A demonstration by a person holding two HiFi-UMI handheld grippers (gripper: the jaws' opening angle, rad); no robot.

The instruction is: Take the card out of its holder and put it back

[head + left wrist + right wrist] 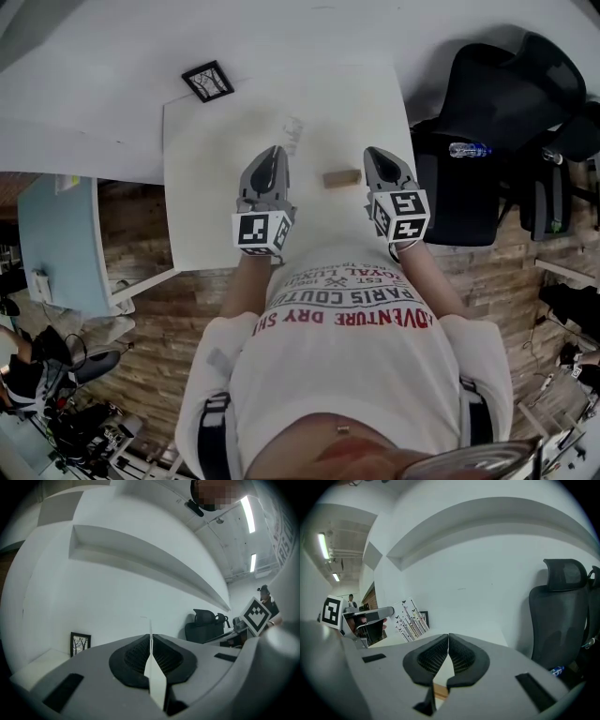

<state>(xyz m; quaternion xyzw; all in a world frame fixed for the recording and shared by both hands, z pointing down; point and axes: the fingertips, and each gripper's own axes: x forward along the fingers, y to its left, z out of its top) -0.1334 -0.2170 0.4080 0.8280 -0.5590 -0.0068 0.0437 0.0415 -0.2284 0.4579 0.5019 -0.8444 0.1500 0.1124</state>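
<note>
A: Where is the card now?
B: We have it in the left gripper (pixel 274 152). The jaws are clenched on the card (pixel 152 670), which we see edge-on between the pads. It sticks out toward 12 o'clock, out of the holder and above the table (pixel 202 216).
A: And the holder?
B: The holder (pixel 342 177), a small wooden block, lies on the table between our two grippers. It is at about 3 o'clock from the left one, apart from the card.
A: What about the right gripper?
B: The jaws of the right gripper (pixel 448 637) are pressed together at the tips, and we see nothing pinched there. The holder is just beside it, at its 9 o'clock. We cannot tell if they touch.
A: What else do we see?
B: A small frame (pixel 207 81) stands at the table's 11 o'clock corner. A black chair (pixel 497 112) stands at 3 o'clock, beside the table.
</note>
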